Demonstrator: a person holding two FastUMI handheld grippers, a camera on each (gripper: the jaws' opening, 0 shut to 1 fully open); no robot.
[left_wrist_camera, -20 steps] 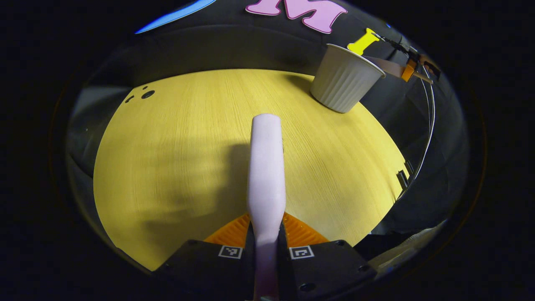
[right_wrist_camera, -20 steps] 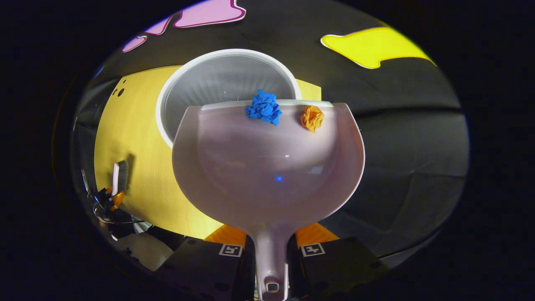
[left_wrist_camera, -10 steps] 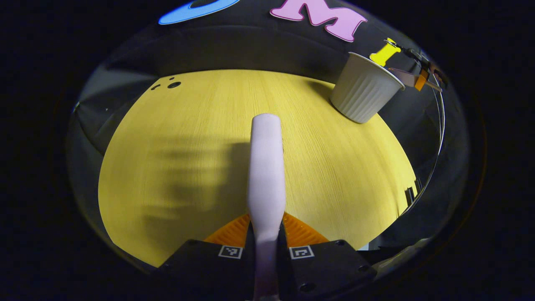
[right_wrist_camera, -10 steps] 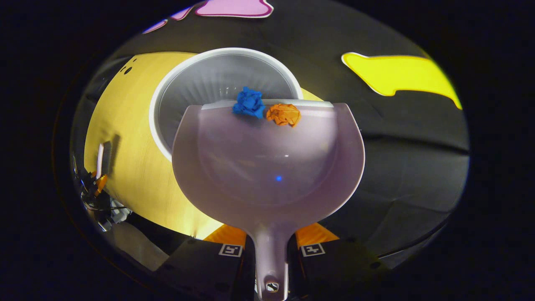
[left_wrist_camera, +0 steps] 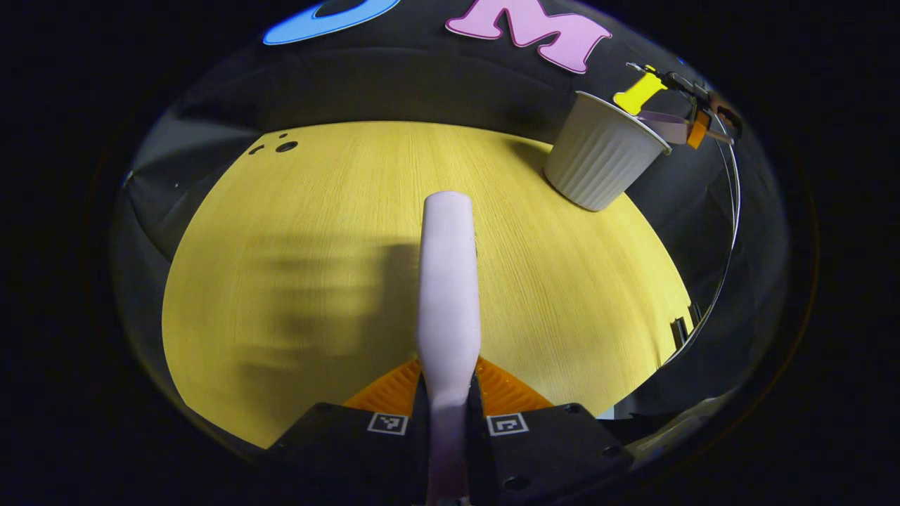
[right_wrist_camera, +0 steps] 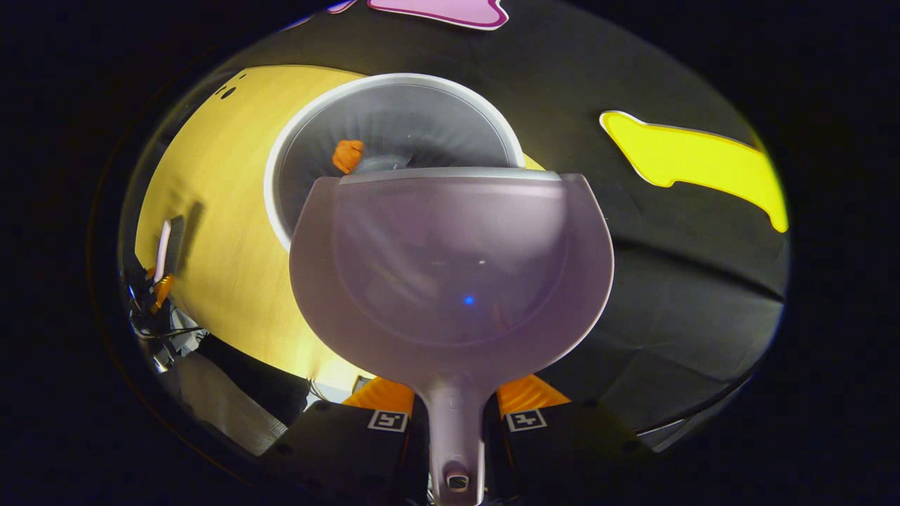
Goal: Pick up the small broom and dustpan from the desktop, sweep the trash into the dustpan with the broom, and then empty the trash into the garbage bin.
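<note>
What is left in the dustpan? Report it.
Empty: the dustpan shows a bare tray, and an orange paper ball sits inside the bin.

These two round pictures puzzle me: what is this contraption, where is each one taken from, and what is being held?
There is no robot here. A person holds a two-finger gripper in each hand, and a wide-angle camera rides on each, looking along its fingers.

In the left gripper view, the left gripper is clamped on the pale broom handle above the yellow table. The white bin stands at the table's far edge.

In the right gripper view, the right gripper grips the handle of the dustpan, tipped over the bin's mouth. The pan looks empty, and an orange paper ball is inside the bin. The other gripper shows small at the left edge.
</note>
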